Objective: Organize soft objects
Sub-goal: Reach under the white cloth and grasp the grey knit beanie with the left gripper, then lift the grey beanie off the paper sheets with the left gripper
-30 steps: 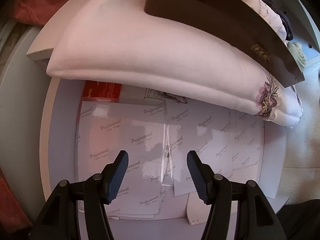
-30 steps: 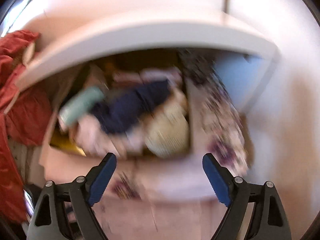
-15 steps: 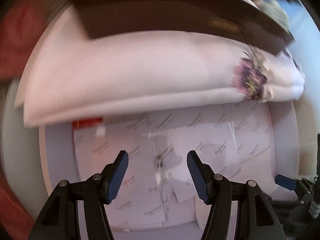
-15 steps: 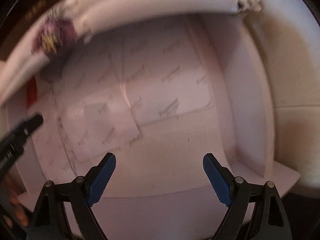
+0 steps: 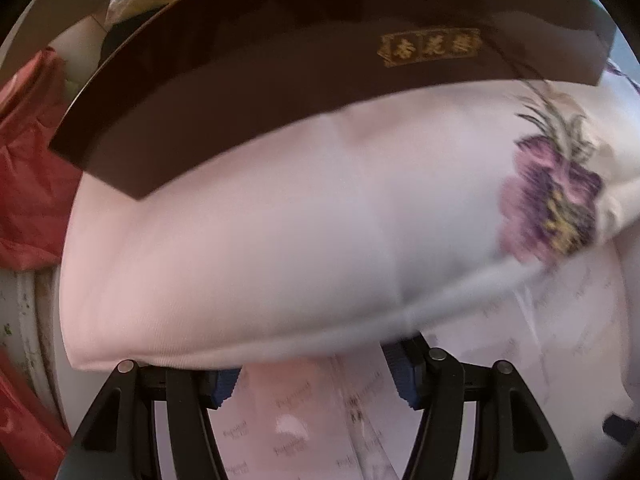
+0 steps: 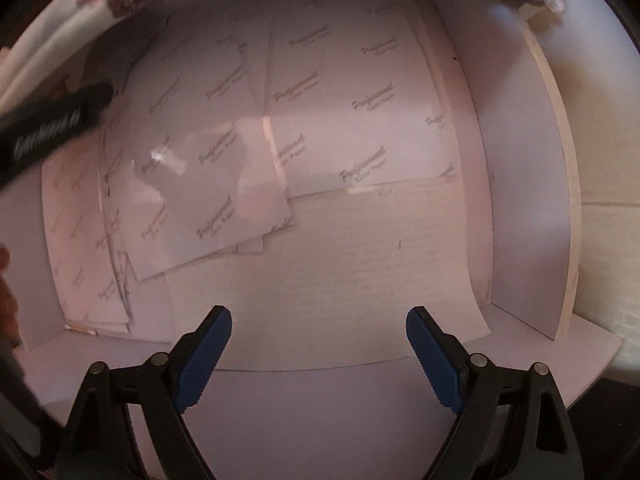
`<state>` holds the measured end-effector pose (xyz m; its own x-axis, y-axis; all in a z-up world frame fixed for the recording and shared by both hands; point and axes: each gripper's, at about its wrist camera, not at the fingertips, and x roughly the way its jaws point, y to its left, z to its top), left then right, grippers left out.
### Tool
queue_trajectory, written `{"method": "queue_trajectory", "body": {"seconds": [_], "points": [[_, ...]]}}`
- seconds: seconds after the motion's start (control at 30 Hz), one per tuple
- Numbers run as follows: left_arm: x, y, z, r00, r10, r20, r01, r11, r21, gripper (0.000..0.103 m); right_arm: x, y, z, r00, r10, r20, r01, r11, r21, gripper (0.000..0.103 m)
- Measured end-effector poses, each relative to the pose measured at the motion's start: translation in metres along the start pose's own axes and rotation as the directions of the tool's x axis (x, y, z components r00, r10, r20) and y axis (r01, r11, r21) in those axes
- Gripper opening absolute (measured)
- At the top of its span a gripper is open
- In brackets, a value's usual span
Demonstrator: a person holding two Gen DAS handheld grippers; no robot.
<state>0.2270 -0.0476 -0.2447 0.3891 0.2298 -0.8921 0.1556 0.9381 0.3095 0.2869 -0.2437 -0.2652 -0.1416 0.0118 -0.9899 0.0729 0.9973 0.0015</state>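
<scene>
pink folded blanket (image 5: 304,240) not yet gripped, dark box (image 5: 280,80) on top; left gripper (image 5: 316,376) jaws apart under its edge; right gripper (image 6: 319,352) wide, empty, over paper sheets (image 6: 340,100). sorting barely begun.

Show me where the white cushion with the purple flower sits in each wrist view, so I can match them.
Left wrist: the cushion fills the middle of the frame, under the dark box, flower at right.
Right wrist: only its edge shows, along the top left, flower included.
Shared landmark: the printed sheets lying below the cushion.
</scene>
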Motion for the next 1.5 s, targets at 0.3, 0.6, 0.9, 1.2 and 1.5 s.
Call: {"method": "queue_trajectory", "body": {"seconds": [0.3, 0.6, 0.9, 1.2, 1.5], "points": [[0.017, -0.008, 0.013, 0.999, 0.000, 0.044, 0.000, 1.000, 0.008, 0.062, 0.006, 0.003, -0.006, 0.999, 0.012, -0.034, -0.013, 0.999, -0.052, 0.090], [0.020, -0.007, 0.026, 0.999, -0.025, 0.035, 0.025, 1.000, -0.005, 0.036, 0.019, 0.008, -0.009, 0.999, 0.001, -0.037, -0.003, 0.998, -0.058, 0.090], [-0.012, -0.025, 0.020, 1.000, -0.024, 0.009, 0.023, 0.998, 0.062, 0.034, 0.021, 0.011, -0.003, 1.000, -0.012, -0.021, 0.010, 0.998, -0.061, 0.090], [-0.018, -0.019, 0.015, 0.995, -0.067, -0.079, 0.074, 0.993, 0.087, 0.034, 0.019, 0.003, 0.001, 0.998, -0.052, 0.021, 0.052, 0.998, -0.020, 0.090], [0.002, 0.053, -0.009, 0.893, -0.420, -0.161, 0.332, 0.857, -0.395, 0.034, 0.021, 0.017, 0.000, 0.999, -0.044, 0.014, 0.044, 0.998, -0.048, 0.090]]}}
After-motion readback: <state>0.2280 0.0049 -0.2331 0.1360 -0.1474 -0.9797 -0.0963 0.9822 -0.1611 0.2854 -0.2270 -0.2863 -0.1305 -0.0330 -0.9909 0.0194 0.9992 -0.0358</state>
